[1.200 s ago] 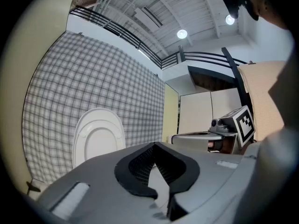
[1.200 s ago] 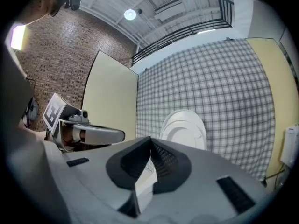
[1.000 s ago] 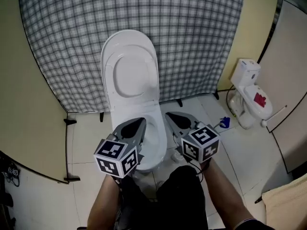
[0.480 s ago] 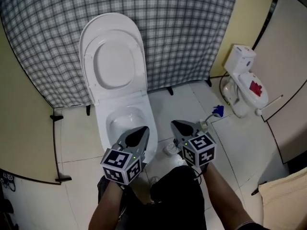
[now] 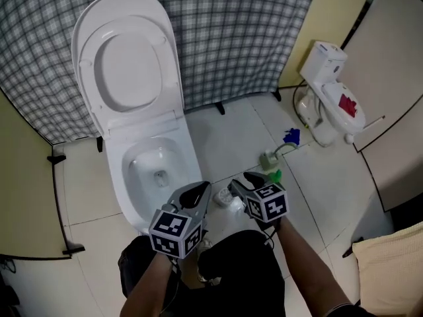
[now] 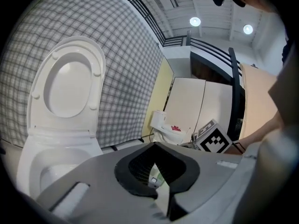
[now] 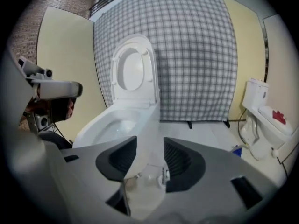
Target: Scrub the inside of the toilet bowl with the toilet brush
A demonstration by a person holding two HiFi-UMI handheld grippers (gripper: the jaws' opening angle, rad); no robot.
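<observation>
The right claw (image 7: 149, 146), jaws just opened astride the clear toilet brush (image 5: 227, 197) without pressing, should sink squarely before clenching; the left claw (image 5: 198, 190) is clenched, empty.

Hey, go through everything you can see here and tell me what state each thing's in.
Toilet lid: raised.
Toilet bowl: uncovered, water at the bottom.
Small toilet: lid down.
Left gripper: shut, empty.
Right gripper: open, jaws just been opening; clear thing shows in the gap, ungripped.
</observation>
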